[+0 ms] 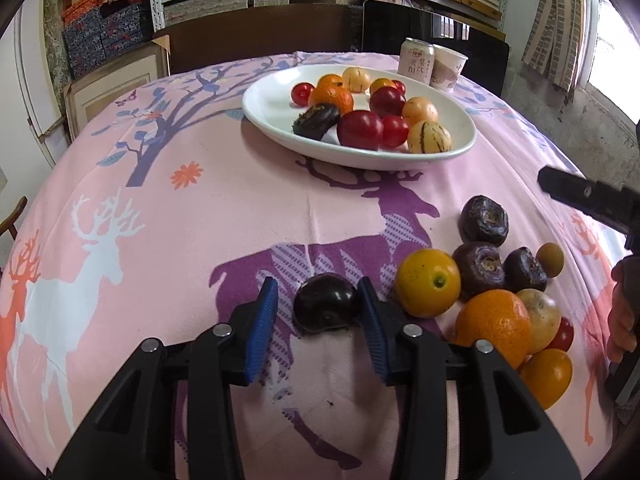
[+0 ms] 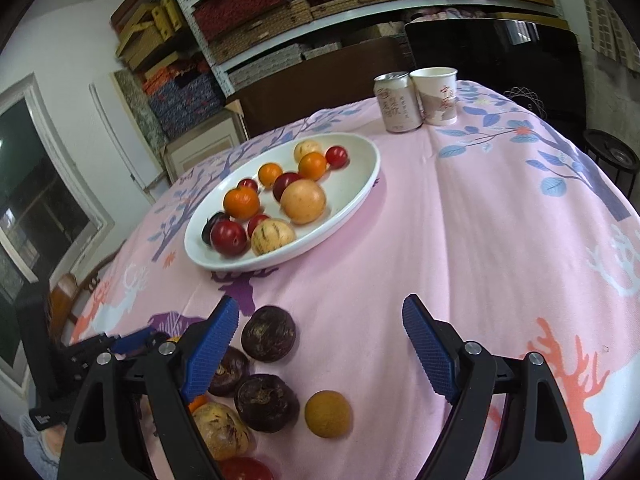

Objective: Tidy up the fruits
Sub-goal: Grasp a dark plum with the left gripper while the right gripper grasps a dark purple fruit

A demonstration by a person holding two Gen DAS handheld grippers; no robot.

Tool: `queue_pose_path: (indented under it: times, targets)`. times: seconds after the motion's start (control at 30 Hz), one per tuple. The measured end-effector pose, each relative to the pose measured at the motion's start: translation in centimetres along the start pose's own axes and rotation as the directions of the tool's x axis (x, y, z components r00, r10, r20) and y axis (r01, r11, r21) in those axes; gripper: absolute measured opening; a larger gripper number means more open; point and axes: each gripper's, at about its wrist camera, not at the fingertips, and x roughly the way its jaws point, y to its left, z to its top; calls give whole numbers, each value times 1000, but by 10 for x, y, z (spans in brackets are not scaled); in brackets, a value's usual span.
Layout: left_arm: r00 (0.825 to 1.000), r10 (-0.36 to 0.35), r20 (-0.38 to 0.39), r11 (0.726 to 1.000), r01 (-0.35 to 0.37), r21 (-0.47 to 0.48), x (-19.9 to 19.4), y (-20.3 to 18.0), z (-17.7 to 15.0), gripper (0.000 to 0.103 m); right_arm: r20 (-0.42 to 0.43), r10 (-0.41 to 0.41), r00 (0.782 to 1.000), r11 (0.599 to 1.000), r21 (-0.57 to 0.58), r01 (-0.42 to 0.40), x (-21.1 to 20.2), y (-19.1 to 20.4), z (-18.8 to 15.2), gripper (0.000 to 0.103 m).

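A dark purple glossy fruit lies on the pink tablecloth between the blue pads of my left gripper. The right pad touches it; a thin strip of cloth shows at the left pad. To its right sits a pile of loose fruit: a yellow citrus, a mandarin and dark wrinkled fruits. My right gripper hangs wide open over the pile's far side with nothing between its fingers; a dark fruit lies just inside its left finger. The white plate holds several fruits.
A drink can and a paper cup stand behind the plate. A brown round fruit and another dark fruit lie under the right gripper. Shelves and a dark chair stand beyond the table.
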Motion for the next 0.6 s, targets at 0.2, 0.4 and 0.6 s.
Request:
queue_pose_path:
  times: [0.2, 0.4, 0.6]
  targets:
    - [1000, 11, 10, 1000, -11, 3, -3, 1, 1, 41, -44, -101, 994, 980, -175, 92, 18, 36, -8, 61]
    - [1000, 9, -8, 1000, -9, 20, 0, -2, 0, 41, -97, -94, 991, 977, -200, 73, 30, 43, -13, 58]
    - [1000, 3, -23, 1000, -3, 27, 4, -3, -2, 41, -143, -37, 989, 985, -172, 12, 41, 46, -13, 45]
